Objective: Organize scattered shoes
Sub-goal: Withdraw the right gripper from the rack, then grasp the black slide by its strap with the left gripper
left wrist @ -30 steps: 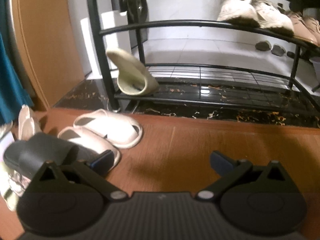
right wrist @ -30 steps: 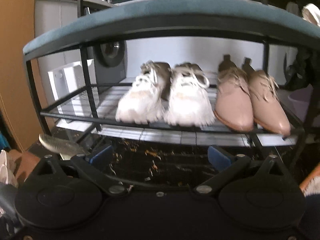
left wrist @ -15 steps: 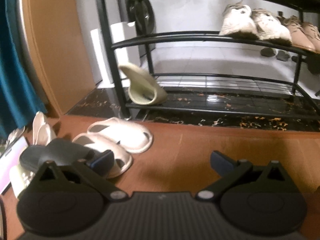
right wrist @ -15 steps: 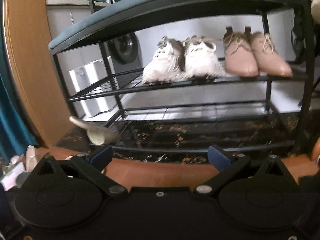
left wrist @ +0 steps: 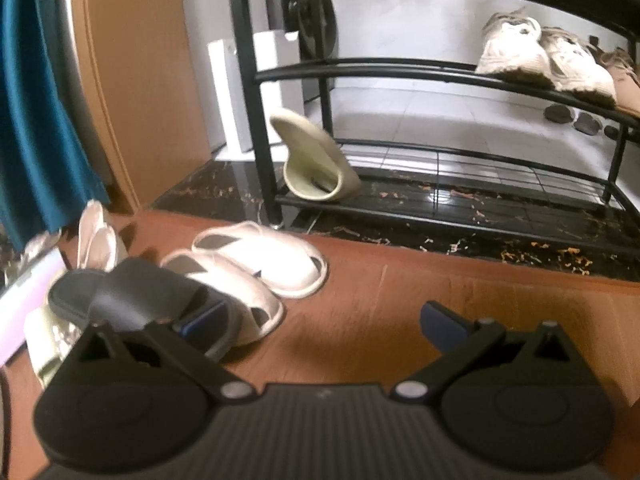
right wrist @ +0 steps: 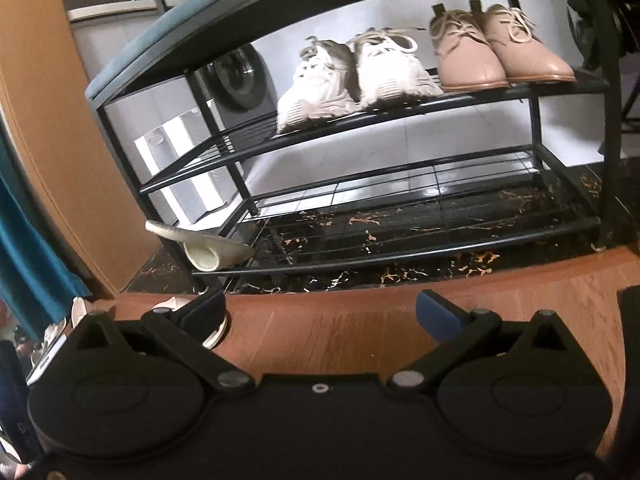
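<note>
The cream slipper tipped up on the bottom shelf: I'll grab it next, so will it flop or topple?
The cream slipper probably topples when nudged: it rests tilted on its toe. Its thick moulded body looks light and fairly stiff.

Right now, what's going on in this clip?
A person is tidying shoes with two handheld grippers. Both the left gripper and right gripper are open and empty above the wooden floor. White sneakers and tan lace-ups sit on the rack's upper shelf; white sandals and a black slide lie on the floor.
</note>
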Demonstrator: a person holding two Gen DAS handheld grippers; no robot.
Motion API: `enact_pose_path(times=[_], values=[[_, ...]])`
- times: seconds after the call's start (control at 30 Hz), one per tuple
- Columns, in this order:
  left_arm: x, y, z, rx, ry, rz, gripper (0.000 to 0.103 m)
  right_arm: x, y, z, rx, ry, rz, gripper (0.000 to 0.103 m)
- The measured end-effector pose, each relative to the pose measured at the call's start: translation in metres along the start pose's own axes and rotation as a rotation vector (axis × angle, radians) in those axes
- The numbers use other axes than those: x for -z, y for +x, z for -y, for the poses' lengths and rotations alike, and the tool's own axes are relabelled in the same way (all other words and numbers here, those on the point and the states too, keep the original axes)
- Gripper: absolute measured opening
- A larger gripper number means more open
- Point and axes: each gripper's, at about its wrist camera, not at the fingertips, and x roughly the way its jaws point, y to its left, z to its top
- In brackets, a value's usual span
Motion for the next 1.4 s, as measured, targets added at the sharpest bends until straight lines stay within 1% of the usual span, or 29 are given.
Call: enact_pose_path(times=[0.13, 0.2, 0.27, 0.3, 0.37, 0.4, 0.47, 0.57, 0.67, 0.73, 0.9, 0.97, 1.03, 1.1, 1.13, 1.27, 1.4], values=[[-0.002, 0.014, -0.015, -0.057, -0.076, -0.041, 0.102, 0.001, 0.001, 0.008, 0.024, 0.016, 0.002, 0.103], [-0.003, 0.019, -0.019, -0.086, -0.090, -0.054, 0.102, 0.003, 0.001, 0.013, 0.040, 0.027, -0.001, 0.103], [-0.006, 0.029, -0.026, -0.175, -0.095, -0.070, 0.102, 0.003, 0.002, 0.018, 0.059, 0.040, -0.002, 0.103], [-0.007, 0.030, -0.030, -0.186, -0.108, -0.067, 0.102, 0.004, 0.003, 0.020, 0.066, 0.047, -0.004, 0.103], [-0.012, 0.035, -0.047, -0.236, -0.183, -0.053, 0.102, 0.004, 0.004, 0.024, 0.073, 0.064, -0.014, 0.103], [-0.013, 0.036, -0.049, -0.245, -0.191, -0.053, 0.102, 0.005, 0.005, 0.025, 0.075, 0.071, -0.020, 0.103], [-0.017, 0.042, -0.063, -0.305, -0.245, -0.057, 0.102, 0.006, 0.008, 0.026, 0.077, 0.080, -0.030, 0.103], [-0.021, 0.054, -0.086, -0.367, -0.311, -0.099, 0.102, 0.007, 0.011, 0.025, 0.079, 0.088, -0.042, 0.103], [-0.020, 0.056, -0.098, -0.403, -0.339, -0.112, 0.102, 0.009, 0.014, 0.023, 0.078, 0.084, -0.050, 0.103], [-0.016, 0.054, -0.106, -0.378, -0.386, -0.103, 0.102, 0.010, 0.015, 0.021, 0.077, 0.082, -0.056, 0.103], [-0.017, 0.045, -0.109, -0.338, -0.426, -0.066, 0.102, 0.013, 0.018, 0.017, 0.075, 0.076, -0.070, 0.103], [-0.019, 0.046, -0.111, -0.347, -0.457, -0.061, 0.102, 0.014, 0.020, 0.016, 0.075, 0.073, -0.075, 0.103], [-0.020, 0.051, -0.115, -0.355, -0.476, -0.078, 0.102, 0.015, 0.021, 0.014, 0.074, 0.071, -0.081, 0.103], [-0.020, 0.060, -0.119, -0.392, -0.481, -0.114, 0.102, 0.016, 0.023, 0.013, 0.073, 0.069, -0.087, 0.103], [-0.020, 0.067, -0.122, -0.424, -0.466, -0.142, 0.102, 0.016, 0.023, 0.013, 0.074, 0.069, -0.088, 0.103], [-0.018, 0.075, -0.130, -0.415, -0.491, -0.148, 0.102, 0.016, 0.024, 0.014, 0.077, 0.074, -0.089, 0.103], [-0.023, 0.076, -0.132, -0.406, -0.529, -0.117, 0.102, 0.018, 0.027, 0.012, 0.077, 0.068, -0.106, 0.103]])
